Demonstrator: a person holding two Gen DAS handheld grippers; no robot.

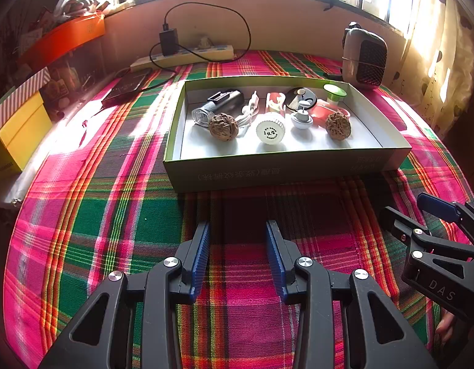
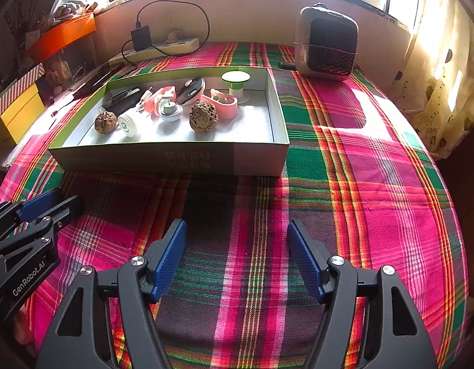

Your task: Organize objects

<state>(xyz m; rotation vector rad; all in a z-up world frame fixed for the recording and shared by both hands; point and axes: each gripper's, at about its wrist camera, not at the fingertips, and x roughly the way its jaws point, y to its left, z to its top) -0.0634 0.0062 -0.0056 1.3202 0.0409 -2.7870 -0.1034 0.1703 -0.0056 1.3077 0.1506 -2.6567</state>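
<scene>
Your left gripper (image 1: 238, 256) spread and empty, right gripper (image 2: 237, 258) wider, cardboard box (image 1: 283, 169) ahead, dark tablet (image 1: 126, 87) clear only in left view.

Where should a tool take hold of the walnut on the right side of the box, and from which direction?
Take the right walnut across its middle, coming down from above. It is round and bumpy, so any waist grip likely holds. The pink holder sits close behind it and the box walls block a low approach, so set the fingers left and right, where the floor is bare. The right tool is open.
</scene>
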